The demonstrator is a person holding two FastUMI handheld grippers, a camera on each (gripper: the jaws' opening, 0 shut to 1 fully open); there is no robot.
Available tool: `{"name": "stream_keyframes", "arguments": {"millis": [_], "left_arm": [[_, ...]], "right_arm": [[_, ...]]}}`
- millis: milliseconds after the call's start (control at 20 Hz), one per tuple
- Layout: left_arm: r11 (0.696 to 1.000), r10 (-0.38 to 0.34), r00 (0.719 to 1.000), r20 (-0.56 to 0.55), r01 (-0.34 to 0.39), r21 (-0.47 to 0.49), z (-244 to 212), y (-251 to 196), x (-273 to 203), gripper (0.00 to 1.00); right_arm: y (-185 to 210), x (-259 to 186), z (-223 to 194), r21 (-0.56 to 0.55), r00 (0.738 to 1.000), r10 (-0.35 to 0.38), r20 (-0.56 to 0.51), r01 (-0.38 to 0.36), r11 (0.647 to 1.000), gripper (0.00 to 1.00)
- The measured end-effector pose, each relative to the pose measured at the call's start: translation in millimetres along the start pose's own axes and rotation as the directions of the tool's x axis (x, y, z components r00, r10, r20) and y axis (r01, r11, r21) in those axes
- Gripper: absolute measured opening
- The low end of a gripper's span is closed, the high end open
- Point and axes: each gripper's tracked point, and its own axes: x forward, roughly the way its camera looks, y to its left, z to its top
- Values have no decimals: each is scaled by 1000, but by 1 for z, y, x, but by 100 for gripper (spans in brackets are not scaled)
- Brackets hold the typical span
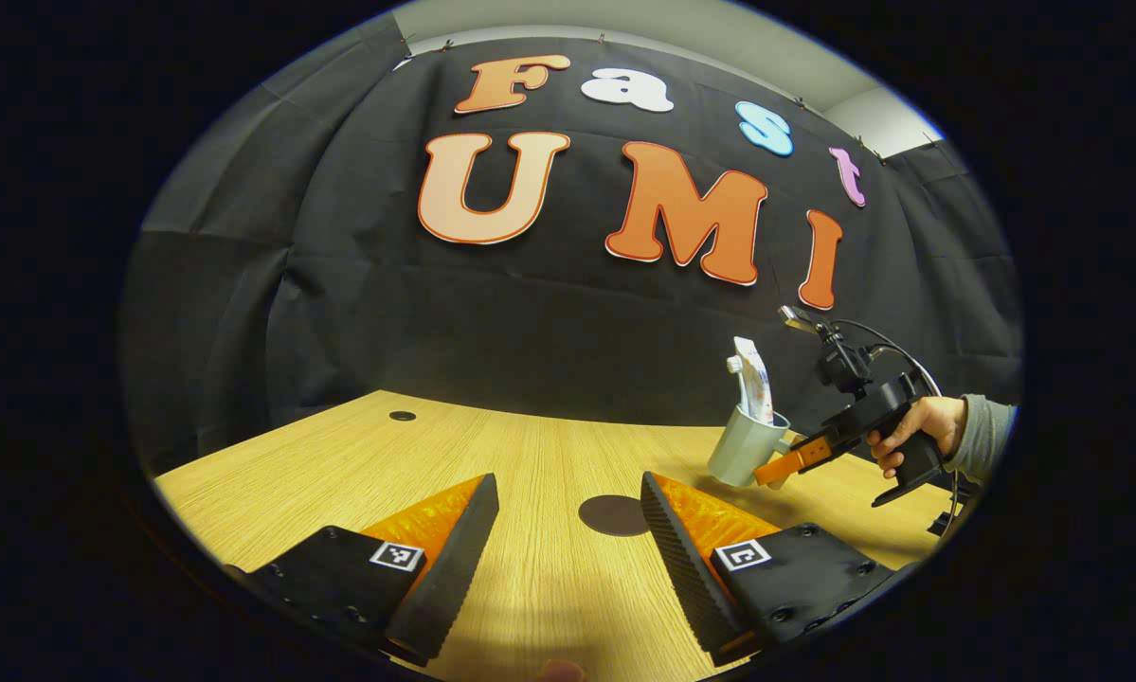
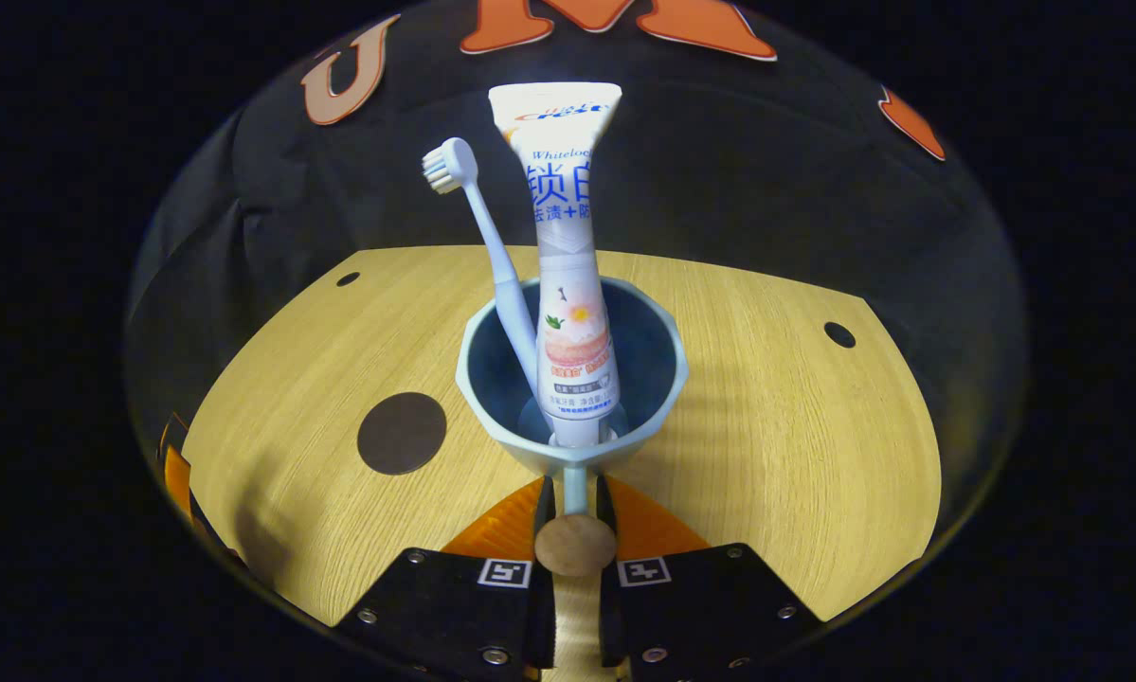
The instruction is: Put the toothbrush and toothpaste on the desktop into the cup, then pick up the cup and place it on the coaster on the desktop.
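A pale blue-grey cup (image 2: 568, 379) hangs above the wooden desk, tilted, with my right gripper (image 2: 574, 497) shut on its handle (image 2: 574, 502). A white toothpaste tube (image 2: 568, 275) and a light blue toothbrush (image 2: 492, 256) stand inside it. In the left gripper view the same cup (image 1: 746, 445) is lifted at the right, with the toothpaste (image 1: 755, 379) sticking up and the right gripper (image 1: 795, 459) held by a hand (image 1: 913, 431). The round dark coaster (image 1: 613, 515) lies on the desk, just beyond my open left gripper (image 1: 568, 530). It also lies left of the cup, coaster (image 2: 402, 433).
The wooden desk (image 1: 359, 464) has small dark cable holes, hole (image 1: 402, 416), hole (image 2: 839, 334) and hole (image 2: 348, 278). Black cloth wall stands behind the desk. A grey sleeve (image 1: 989, 440) and cables trail at the far right.
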Motion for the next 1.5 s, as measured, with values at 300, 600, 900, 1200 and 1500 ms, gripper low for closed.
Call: {"name": "stream_keyframes", "arguments": {"millis": [300,600,900,1200,1500], "left_arm": [[1000,18,1000,-14,-18,-13,-5,10,-4,96],[999,39,999,-21,-40,-13,-8,20,-11,96],[998,59,998,-31,-60,-21,-13,30,-15,96],[996,80,996,-41,-82,-38,-17,41,-19,96],[992,97,993,-73,-102,-78,-26,46,-18,96]], "right_arm": [[0,1,5,-53,997,70,14,-69,996,19],[-1,2,10,-108,989,146,25,-142,984,19],[-5,1,8,-157,983,184,-24,-185,970,18],[-11,-4,7,-189,982,165,-90,-180,965,19],[-12,-14,6,-179,983,142,-118,-162,970,24]]}}
